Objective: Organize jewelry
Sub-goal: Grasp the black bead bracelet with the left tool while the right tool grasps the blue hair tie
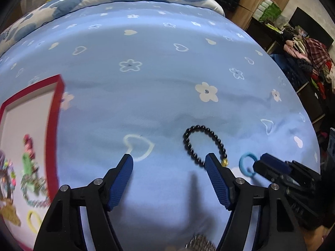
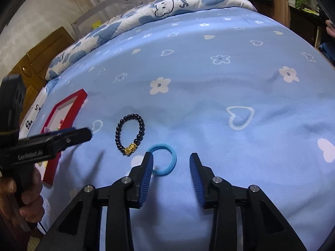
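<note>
Band (image 2: 164, 160) lies flat on bed (image 2: 209, 104): right hand-held gripper (image 2: 171, 160), open, should straddle one edge; left hand-held gripper (image 1: 168, 160) open, empty.

The beaded bracelet (image 2: 129, 135) is lying on the bedsheet (image 2: 209, 104). Just to its right, nearer the cameras, the hair tie (image 2: 164, 160) is lying apart from it. Well to the bracelet's left, the jewelry tray (image 1: 56, 125) is sitting on the sheet, holding several pieces. Far behind the bracelet, a pillow (image 2: 167, 6) is resting at the bed's head.
</note>
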`<state>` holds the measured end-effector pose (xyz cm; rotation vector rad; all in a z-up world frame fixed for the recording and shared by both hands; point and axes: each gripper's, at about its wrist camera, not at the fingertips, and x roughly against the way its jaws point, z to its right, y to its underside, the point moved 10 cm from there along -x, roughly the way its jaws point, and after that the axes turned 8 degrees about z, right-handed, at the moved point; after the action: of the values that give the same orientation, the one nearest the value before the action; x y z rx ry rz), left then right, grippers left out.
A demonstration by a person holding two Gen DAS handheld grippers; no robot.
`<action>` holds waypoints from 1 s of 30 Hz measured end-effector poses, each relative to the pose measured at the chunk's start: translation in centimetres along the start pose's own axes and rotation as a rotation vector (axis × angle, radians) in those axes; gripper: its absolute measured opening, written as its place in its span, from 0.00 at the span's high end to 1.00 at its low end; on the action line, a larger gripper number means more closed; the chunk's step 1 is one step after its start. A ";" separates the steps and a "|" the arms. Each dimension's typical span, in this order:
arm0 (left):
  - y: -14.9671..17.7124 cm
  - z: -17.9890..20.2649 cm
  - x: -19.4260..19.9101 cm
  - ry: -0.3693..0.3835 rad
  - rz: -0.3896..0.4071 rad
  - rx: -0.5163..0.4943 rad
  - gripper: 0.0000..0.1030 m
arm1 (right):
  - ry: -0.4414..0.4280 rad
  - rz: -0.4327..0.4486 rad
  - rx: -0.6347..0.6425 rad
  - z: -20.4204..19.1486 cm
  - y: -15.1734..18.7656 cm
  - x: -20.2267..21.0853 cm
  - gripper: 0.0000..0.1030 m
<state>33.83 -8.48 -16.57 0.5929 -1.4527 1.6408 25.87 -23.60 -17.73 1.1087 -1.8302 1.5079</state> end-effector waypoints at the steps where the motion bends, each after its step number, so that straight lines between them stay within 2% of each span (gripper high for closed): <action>1: -0.2 0.2 -0.8 -0.002 -0.006 -0.008 0.35 | 0.006 -0.004 0.008 0.1 0.0 -0.3 0.72; 6: -0.1 1.3 -4.0 0.004 -0.047 -0.051 0.48 | 0.024 -0.011 0.037 0.1 0.2 -0.8 0.79; 8: 0.1 1.6 -4.9 -0.018 -0.050 -0.087 0.53 | 0.036 -0.013 0.059 0.0 0.4 -0.9 0.83; 10: 0.1 1.8 -5.4 -0.034 -0.035 -0.121 0.63 | 0.034 -0.012 0.066 -0.1 0.5 -1.0 0.88; 12: 0.2 2.0 -5.4 -0.030 -0.029 -0.137 0.89 | 0.029 -0.014 0.066 -0.1 0.6 -1.0 0.95; 13: 0.2 2.2 -5.5 -0.016 -0.029 -0.139 0.92 | 0.025 -0.013 0.065 -0.2 0.7 -0.9 0.97; 21: 1.1 2.3 -3.2 0.033 0.017 -0.111 0.93 | -0.024 0.021 0.012 -1.0 0.1 0.7 0.98; 30: 2.2 0.1 3.7 0.064 0.097 -0.053 0.93 | -0.078 0.063 -0.012 -3.0 -0.7 2.7 0.98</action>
<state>30.06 -7.50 -14.80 0.4422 -1.4937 1.6748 24.72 -21.42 -14.43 1.1286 -1.9413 1.5063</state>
